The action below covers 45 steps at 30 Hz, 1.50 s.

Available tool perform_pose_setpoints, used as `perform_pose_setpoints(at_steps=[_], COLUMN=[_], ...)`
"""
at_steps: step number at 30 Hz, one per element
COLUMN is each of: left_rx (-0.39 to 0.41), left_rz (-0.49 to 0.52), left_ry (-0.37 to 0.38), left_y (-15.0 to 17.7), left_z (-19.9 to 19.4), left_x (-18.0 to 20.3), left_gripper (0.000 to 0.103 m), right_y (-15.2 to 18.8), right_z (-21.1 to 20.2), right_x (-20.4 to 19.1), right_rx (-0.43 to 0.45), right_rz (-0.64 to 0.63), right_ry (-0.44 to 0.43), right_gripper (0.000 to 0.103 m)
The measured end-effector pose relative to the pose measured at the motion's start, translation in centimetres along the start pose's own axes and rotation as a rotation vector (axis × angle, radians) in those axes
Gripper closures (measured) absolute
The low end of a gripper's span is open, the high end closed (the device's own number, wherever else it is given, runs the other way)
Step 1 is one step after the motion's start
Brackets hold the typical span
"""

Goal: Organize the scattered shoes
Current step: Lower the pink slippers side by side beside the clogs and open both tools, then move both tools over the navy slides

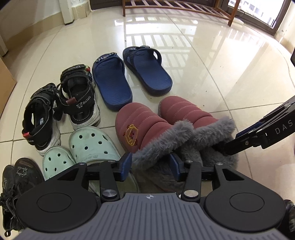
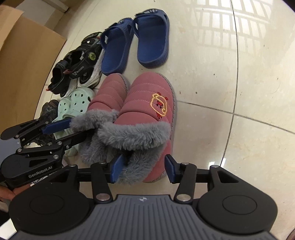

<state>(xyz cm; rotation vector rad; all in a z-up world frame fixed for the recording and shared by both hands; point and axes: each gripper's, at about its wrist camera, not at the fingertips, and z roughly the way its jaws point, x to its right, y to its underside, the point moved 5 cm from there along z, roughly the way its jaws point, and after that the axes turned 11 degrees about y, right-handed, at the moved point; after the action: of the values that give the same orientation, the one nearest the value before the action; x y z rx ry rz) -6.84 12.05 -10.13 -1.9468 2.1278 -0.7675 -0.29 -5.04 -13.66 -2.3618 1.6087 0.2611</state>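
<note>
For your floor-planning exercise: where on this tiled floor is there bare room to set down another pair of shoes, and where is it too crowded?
Free: the tiles right of the pink fur-lined slippers and blue slides, and between the slides and the wooden rack. Crowded: the left side, where black sandals, mint clogs and dark shoes sit packed.

- Right gripper (image 2: 142,170) is seen at lower centre, jaws apart around the heel of the right-hand pink fur-lined slipper (image 2: 153,103); pads not pressed on it.
- Its mate, the left-hand pink slipper (image 2: 110,90), lies touching it.
- Left gripper (image 2: 73,127) enters from the left at that slipper's grey fur cuff; grip cannot be told.
- Blue slides (image 2: 136,42), black sandals (image 2: 77,62) and mint clogs (image 2: 73,103) are lined up toward upper left on the tile floor (image 2: 230,83).
</note>
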Motion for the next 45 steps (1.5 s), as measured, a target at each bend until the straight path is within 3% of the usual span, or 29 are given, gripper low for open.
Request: perform_pose_setpoints(at_steps=[9,23,34,40,45], left_rx=[0.054,0.163,0.176,0.173,0.228], left_rz=[-0.048,-0.102,-0.110,-0.133,-0.149], left_ry=[-0.004,-0.021,0.031,0.036,0.051], left_y=[-0.3,-3.1,-4.1,-5.5,-7.6], left_z=[-2.4,-5.1,-5.0,-5.2,-5.9], left_x=[0.0,-0.1,-1.0,-1.9,-2.3], left_gripper=[0.052,0.050,0.050,0.050,0.050], right_y=[0.0,-0.7,-3.6,-5.7,-9.1], right_z=[-2.8,-6.4,-8.5,-9.2,-11.4], right_x=[0.0,-0.2,-0.5,-2.1,-3.6], right_rx=[0.064,0.161,0.252,0.250,0.275], right_rz=[-0.029,-0.025,0.060,0.074,0.057], right_ry=[0.023,0.083,0.139,0.166,0.171], right_gripper=[0.042,0.030,0.028,0.028,0.027])
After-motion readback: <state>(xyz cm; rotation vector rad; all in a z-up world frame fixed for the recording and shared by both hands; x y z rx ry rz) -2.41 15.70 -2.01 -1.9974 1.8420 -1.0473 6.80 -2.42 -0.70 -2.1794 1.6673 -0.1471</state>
